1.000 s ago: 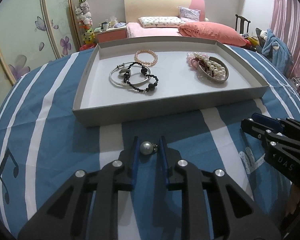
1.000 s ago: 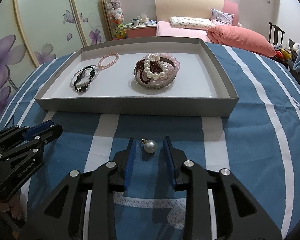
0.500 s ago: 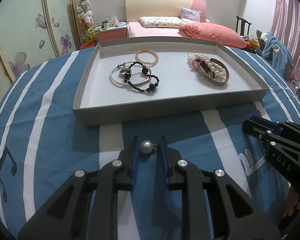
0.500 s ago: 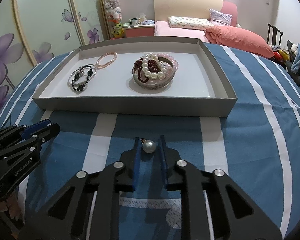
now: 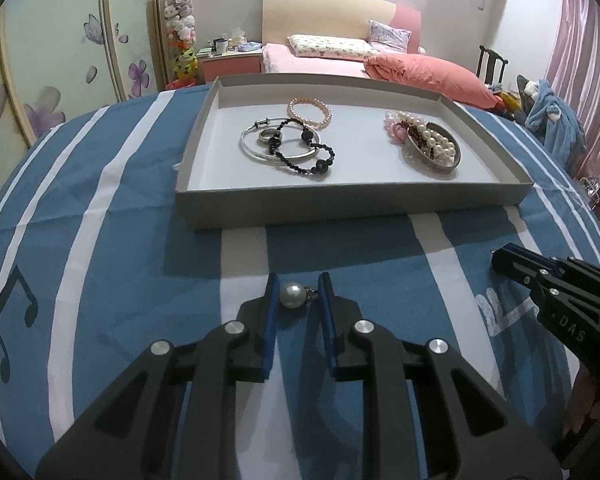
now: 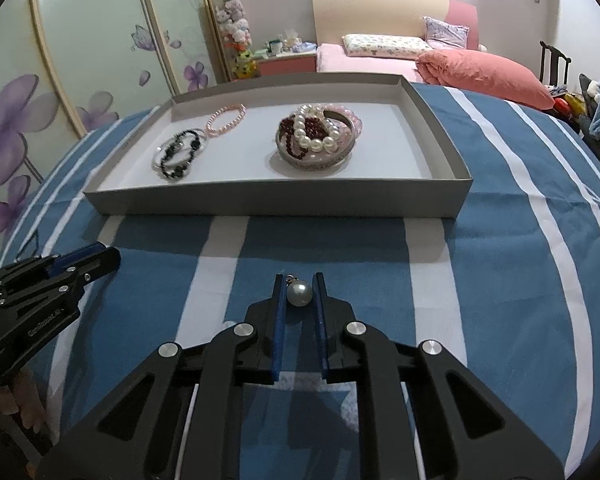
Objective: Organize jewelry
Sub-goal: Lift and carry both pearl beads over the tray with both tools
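Note:
A pearl earring (image 5: 292,296) lies on the blue striped cloth between the fingers of my left gripper (image 5: 298,294); the pearl touches the left pad and a gap stays on the right. A second pearl earring (image 6: 299,293) sits between the pads of my right gripper (image 6: 298,290), which is closed onto it. The grey tray (image 5: 340,208) ahead holds a silver bangle with black beads (image 5: 296,148), a pink bracelet (image 5: 310,114) and a dish of pearl and red beads (image 5: 432,148). The tray also shows in the right wrist view (image 6: 276,204).
The striped cloth covers a round table (image 5: 100,240). The right gripper's body (image 5: 560,292) shows at the right of the left wrist view; the left gripper's body (image 6: 40,284) shows at the left of the right wrist view. A bed stands behind.
My right gripper has closed from an open stance onto its pearl earring. My left gripper has stayed around its pearl with about the same gap.

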The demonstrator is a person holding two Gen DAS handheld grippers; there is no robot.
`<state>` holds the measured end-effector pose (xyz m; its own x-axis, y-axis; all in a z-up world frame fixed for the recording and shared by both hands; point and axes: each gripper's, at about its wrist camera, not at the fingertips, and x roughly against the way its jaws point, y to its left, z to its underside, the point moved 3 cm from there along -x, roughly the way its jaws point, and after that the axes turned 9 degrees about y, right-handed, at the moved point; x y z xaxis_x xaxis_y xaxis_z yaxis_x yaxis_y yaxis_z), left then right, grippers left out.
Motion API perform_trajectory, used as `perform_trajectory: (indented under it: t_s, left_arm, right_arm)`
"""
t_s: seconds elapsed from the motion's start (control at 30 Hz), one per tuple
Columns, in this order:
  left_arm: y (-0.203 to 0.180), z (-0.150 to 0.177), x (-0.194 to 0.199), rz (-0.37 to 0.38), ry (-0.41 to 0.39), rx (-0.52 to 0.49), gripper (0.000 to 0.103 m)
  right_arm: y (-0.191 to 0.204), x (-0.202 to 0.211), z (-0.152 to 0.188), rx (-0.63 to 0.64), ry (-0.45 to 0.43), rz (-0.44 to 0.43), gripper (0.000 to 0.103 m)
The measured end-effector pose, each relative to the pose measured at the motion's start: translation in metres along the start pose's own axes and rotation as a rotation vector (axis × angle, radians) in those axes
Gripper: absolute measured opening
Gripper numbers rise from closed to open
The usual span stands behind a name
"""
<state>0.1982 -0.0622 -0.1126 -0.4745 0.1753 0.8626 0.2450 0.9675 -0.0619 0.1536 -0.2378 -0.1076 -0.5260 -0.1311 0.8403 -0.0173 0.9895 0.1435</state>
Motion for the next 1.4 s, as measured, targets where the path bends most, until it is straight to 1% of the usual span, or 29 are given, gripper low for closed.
perform_trajectory:
  t_s: [0.07,0.27,0.5,0.57,0.73,0.83,1.0,1.13,1.4]
  left_arm:
    - [0.001,0.000,0.006,0.003,-0.019,0.008,0.020]
    - [-0.001,-0.002,0.034,-0.001,-0.128,0.022,0.020]
    - [-0.007,-0.005,0.075,-0.037,-0.313,0.027,0.020]
    - [-0.008,-0.006,0.087,-0.052,-0.372,0.027,0.020]
    - [-0.013,-0.006,0.107,-0.097,-0.486,0.016,0.020]
    - [-0.014,-0.005,0.115,-0.109,-0.521,0.012,0.020]
    - [-0.014,-0.009,0.118,-0.118,-0.547,0.012,0.020]
    - [-0.013,-0.011,0.117,-0.119,-0.556,0.012,0.020]
    - [-0.016,-0.012,0.115,-0.116,-0.559,0.003,0.020]
  right_arm:
    - [0.001,0.007,-0.001,-0.002,-0.028,-0.008,0.014]
    - [0.006,0.037,-0.009,-0.007,-0.151,-0.030,0.014]
    - [0.020,0.073,-0.015,0.019,-0.330,-0.022,0.014]
    - [0.025,0.081,-0.017,0.026,-0.385,-0.010,0.014]
    - [0.032,0.097,-0.017,0.034,-0.495,0.024,0.014]
    - [0.036,0.103,-0.019,0.042,-0.556,0.057,0.014]
    - [0.038,0.108,-0.025,0.052,-0.608,0.084,0.014]
    - [0.039,0.108,-0.030,0.055,-0.620,0.087,0.014]
    - [0.037,0.105,-0.030,0.053,-0.613,0.085,0.014]
